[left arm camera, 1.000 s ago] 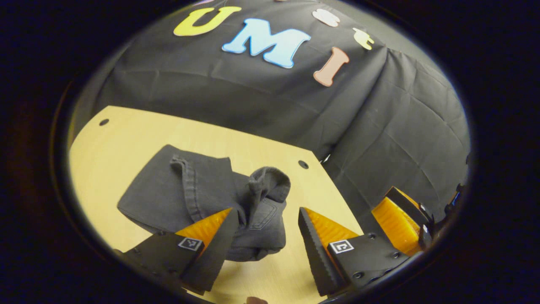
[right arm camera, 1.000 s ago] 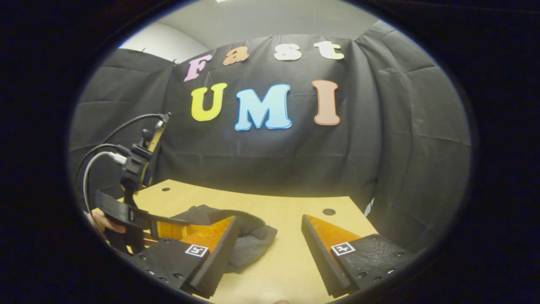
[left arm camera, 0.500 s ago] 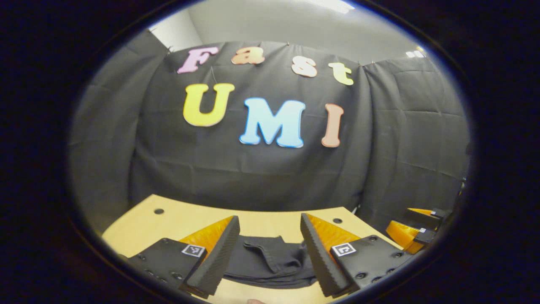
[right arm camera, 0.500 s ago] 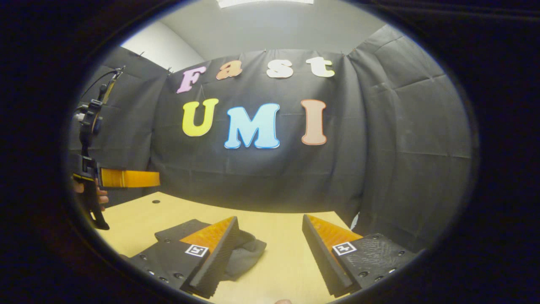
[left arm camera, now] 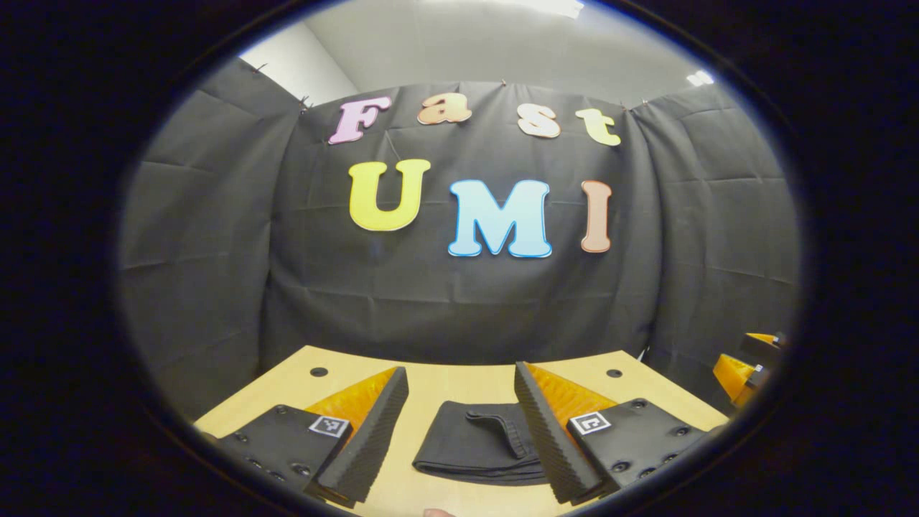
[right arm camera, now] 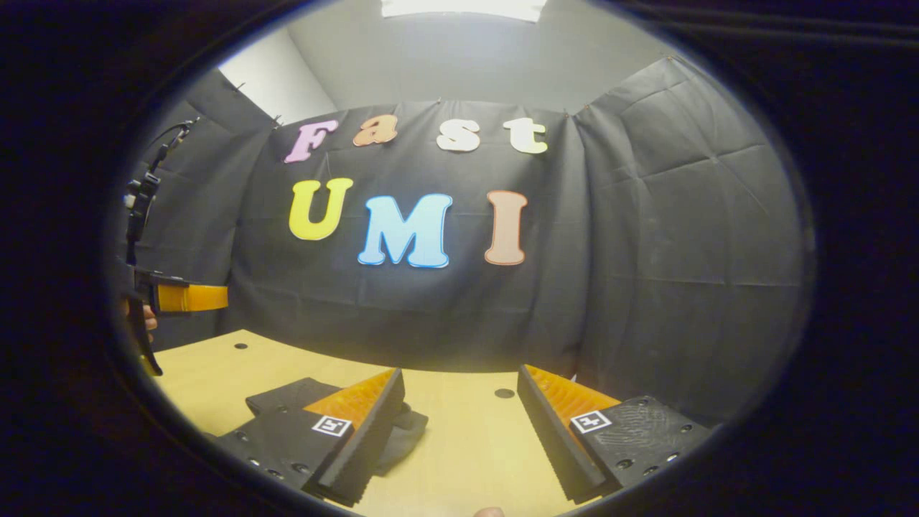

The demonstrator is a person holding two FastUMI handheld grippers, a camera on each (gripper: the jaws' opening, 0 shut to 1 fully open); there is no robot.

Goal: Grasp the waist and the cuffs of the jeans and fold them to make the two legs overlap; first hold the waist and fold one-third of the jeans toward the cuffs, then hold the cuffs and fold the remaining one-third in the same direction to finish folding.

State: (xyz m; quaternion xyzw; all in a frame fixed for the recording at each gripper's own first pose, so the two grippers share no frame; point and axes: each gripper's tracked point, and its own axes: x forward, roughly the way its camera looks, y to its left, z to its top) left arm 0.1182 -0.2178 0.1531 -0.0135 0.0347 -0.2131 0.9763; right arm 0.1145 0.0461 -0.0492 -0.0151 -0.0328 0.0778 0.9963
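Once both grippers had lifted away from the table (left arm camera: 431, 384), the left gripper (left arm camera: 459, 431) and right gripper (right arm camera: 459, 438) hung wide and empty, leaving the jeans (left arm camera: 474, 449) folded compactly on the tabletop, apparently finished.

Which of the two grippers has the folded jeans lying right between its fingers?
The left gripper: in its own view the jeans lie on the table between its open fingers. For the right gripper, they sit off behind its left finger.
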